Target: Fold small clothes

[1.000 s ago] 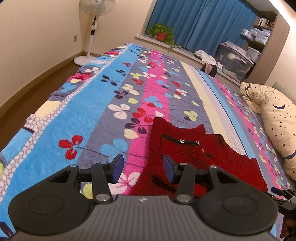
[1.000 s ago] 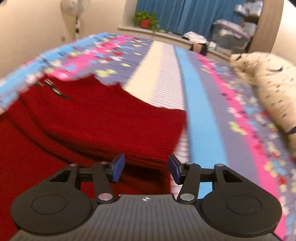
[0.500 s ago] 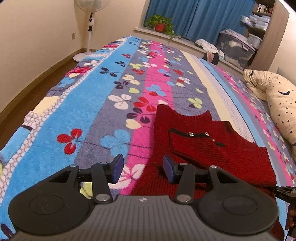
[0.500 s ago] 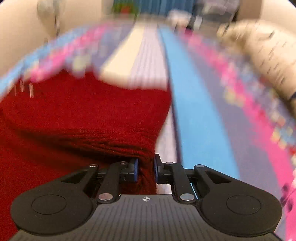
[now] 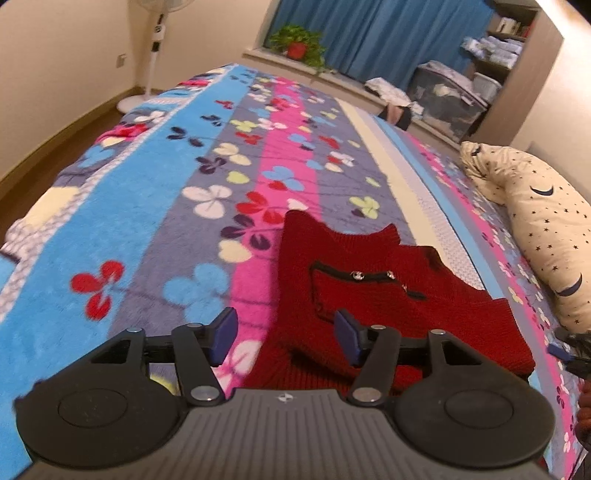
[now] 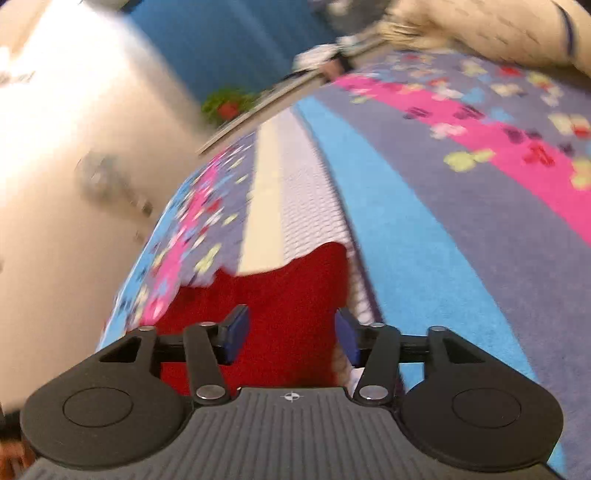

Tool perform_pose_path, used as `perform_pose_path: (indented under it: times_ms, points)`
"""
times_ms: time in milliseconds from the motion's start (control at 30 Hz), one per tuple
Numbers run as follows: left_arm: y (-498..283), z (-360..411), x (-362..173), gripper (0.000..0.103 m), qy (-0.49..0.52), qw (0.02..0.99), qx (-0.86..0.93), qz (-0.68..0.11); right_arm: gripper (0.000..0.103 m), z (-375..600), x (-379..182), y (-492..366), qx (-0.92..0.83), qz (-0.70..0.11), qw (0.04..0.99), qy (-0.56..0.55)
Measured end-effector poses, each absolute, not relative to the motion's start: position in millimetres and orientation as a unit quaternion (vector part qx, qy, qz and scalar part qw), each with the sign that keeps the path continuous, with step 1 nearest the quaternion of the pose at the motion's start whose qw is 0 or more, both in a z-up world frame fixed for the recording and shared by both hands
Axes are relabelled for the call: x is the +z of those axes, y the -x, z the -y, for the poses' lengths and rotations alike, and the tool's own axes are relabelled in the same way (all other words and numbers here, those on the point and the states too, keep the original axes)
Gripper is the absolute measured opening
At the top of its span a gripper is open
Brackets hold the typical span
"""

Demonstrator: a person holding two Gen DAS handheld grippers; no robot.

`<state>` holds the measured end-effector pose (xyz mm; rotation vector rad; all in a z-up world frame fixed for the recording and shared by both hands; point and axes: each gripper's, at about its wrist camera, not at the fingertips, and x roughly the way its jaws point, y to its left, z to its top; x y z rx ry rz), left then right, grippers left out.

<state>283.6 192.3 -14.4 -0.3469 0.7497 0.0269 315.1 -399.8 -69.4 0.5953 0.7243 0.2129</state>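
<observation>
Your left gripper (image 5: 282, 338) hovered over the near left edge of the red knit sweater (image 5: 373, 295), which lay flat on the floral striped blanket (image 5: 155, 192). Its jaws were opening and held nothing; the sweater's hem ran under the gap, with the right finger above the knit and the left finger above the blanket. Your right gripper (image 6: 291, 334) was also opening, empty, with the sweater's far right corner (image 6: 295, 295) lying beneath and between its fingers, untouched.

A home bedroom: floral-blanketed bed (image 5: 207, 173), star-print pillow (image 5: 535, 218), blue curtains (image 5: 369, 33), standing fan (image 5: 155, 51).
</observation>
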Motion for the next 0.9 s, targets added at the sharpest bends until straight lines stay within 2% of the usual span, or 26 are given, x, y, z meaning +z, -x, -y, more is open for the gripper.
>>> perform_pose_path:
  times_ms: [100, 233, 367, 400, 433, 600, 633, 667, 733, 833, 900]
  points:
    - [-301, -192, -23, 0.064, 0.178, 0.916, -0.005, -0.358, 0.059, 385, -96, -340, 0.097, -0.386, 0.881, -0.257]
    - [-331, -192, -39, 0.079, 0.196, 0.914, -0.031, -0.354, 0.061, 376, -122, -367, 0.106, -0.415, 0.859, -0.280]
    - [-371, -192, -67, 0.079, 0.200, 0.904, -0.032, -0.376, 0.059, 368, -127, -380, 0.107, -0.401, 0.868, -0.275]
    - [-380, -194, -75, 0.079, 0.207, 0.899, -0.030, -0.384, 0.055, 365, -126, -384, 0.107, -0.397, 0.872, -0.267]
    - [-388, -196, -82, 0.079, 0.214, 0.895, -0.027, -0.391, 0.040, 363, -126, -387, 0.107, -0.395, 0.874, -0.264]
    - [-411, -203, -101, 0.079, 0.253, 0.888, -0.031, -0.382, 0.022, 357, -123, -401, 0.090, -0.377, 0.888, -0.246]
    - [-415, -200, -102, 0.073, 0.244, 0.891, -0.035, -0.381, 0.019, 354, -121, -403, 0.093, -0.370, 0.892, -0.241]
    - [-419, -196, -101, 0.046, 0.228, 0.895, -0.044, -0.381, 0.017, 352, -119, -405, 0.096, -0.364, 0.896, -0.234]
    - [-422, -187, -94, 0.023, 0.188, 0.907, -0.063, -0.373, 0.015, 351, -115, -408, 0.099, -0.349, 0.904, -0.228]
    - [-408, -189, -66, 0.019, 0.169, 0.940, -0.088, -0.284, 0.014, 352, -101, -406, 0.087, -0.313, 0.916, -0.235]
    - [-406, -195, -49, 0.017, 0.169, 0.950, -0.074, -0.254, 0.014, 350, -80, -401, 0.096, -0.262, 0.930, -0.239]
